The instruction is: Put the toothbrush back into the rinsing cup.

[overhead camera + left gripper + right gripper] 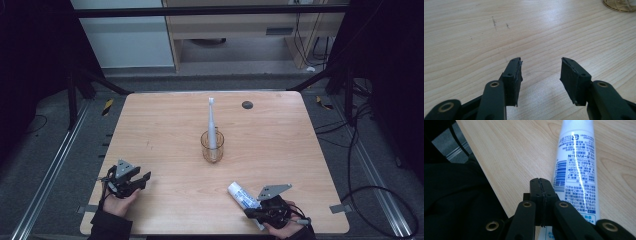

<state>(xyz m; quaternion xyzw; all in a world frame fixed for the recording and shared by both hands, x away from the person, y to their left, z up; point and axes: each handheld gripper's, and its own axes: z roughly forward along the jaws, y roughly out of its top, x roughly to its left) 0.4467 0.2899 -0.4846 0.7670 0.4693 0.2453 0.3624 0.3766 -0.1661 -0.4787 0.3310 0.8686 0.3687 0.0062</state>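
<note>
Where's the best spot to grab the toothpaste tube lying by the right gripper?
Probably mid-body, coming from above with the jaws across the width: the toothpaste tube lies flat on the table, and the shut right gripper sits beside it, so it must open first.

Glossy plastic tube (577, 167); matt pale wood table (165, 125); clear glass cup (212, 146).

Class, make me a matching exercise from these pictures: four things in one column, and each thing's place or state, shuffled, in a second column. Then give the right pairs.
1 toothbrush
2 toothpaste tube
3 left gripper
4 right gripper

a jaws apart above bare wood
b stands head up in the glass cup
c jaws pressed together beside the tube
d lies flat near the table's front edge

Pairs: 1-b, 2-d, 3-a, 4-c
</note>
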